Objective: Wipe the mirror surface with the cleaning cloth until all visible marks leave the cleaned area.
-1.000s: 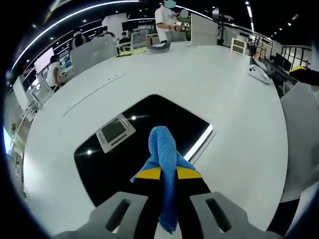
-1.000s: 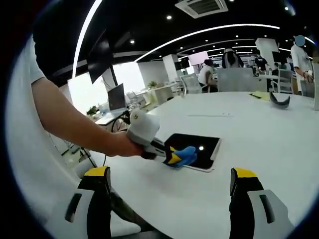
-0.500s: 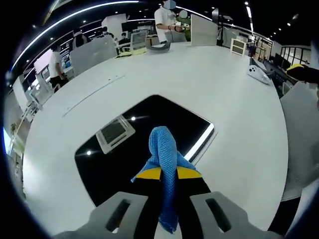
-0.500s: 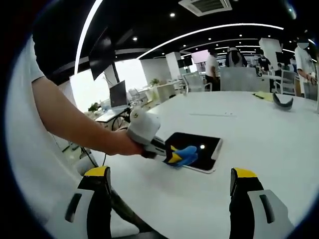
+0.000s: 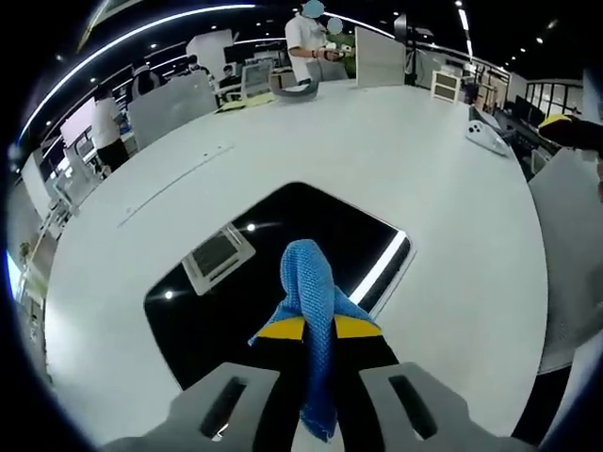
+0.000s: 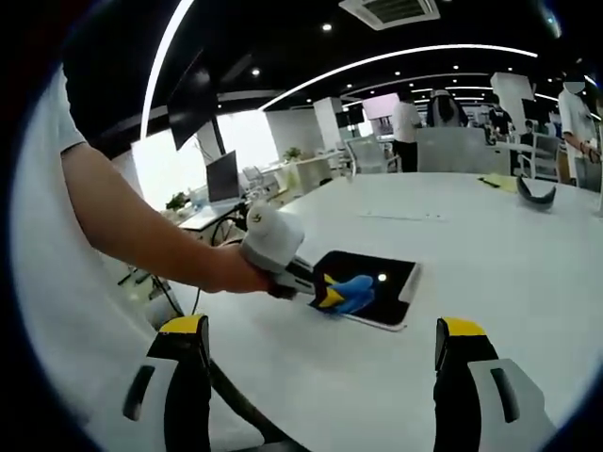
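**Mirror under the cloth, left claw gripping**

Mirror (image 5: 283, 282) is lying flat on the white tabletop (image 5: 396, 151), directly ahead of our left claw (image 5: 318, 330), and its dark glass is reflecting ceiling lights and a square ceiling vent. We are clenching the left claw on the blue cleaning cloth (image 5: 309, 282); the cloth is bunching up between the yellow-tipped jaws, rising just beyond them over the near part of the glass, with a tail hanging back between the jaws toward the camera. Whether the cloth is actually pressing on the glass we cannot tell from the left gripper view. Marks on the surface are too faint for us to make out among the reflections.

In the right gripper view we are seeing the same scene from farther off: the left claw (image 6: 325, 298) is reaching in from the left, a hand (image 6: 231, 275) is gripping its white handle, and the cloth (image 6: 350, 292) is sitting at the near-left edge of the mirror (image 6: 377, 282), which is lying well ahead of our right claw (image 6: 320, 363). The right claw is standing released, its two jaws spread wide apart with nothing between them, hovering above the tabletop (image 6: 490, 254) and well apart from the mirror.

Beyond the tabletop, people are standing among desks and monitors in an open office.
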Tool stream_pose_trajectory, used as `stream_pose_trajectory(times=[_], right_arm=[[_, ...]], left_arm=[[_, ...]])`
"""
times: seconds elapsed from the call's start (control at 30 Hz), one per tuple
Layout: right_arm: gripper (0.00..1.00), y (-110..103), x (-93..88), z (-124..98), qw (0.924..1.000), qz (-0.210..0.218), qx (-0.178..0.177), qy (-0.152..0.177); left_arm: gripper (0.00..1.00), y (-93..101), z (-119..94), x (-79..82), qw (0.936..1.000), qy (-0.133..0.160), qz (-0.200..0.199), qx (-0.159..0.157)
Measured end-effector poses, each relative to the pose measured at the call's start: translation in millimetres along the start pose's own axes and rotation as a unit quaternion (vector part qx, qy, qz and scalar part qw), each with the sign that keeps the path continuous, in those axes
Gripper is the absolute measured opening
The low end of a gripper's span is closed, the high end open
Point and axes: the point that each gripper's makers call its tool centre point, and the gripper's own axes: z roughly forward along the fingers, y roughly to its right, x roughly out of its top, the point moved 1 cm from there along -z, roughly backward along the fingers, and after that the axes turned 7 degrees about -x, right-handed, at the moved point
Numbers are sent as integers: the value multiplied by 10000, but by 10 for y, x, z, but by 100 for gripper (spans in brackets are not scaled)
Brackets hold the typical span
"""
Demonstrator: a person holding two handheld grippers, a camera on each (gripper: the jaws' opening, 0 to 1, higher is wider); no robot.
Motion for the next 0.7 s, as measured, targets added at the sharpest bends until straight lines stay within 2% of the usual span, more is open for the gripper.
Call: stream_pose_trajectory(times=[0.7], right_arm=[[100,29,32,68,10000,19,-42,-5]], left_arm=[[7,-130,25,49,10000,9,6,-7]])
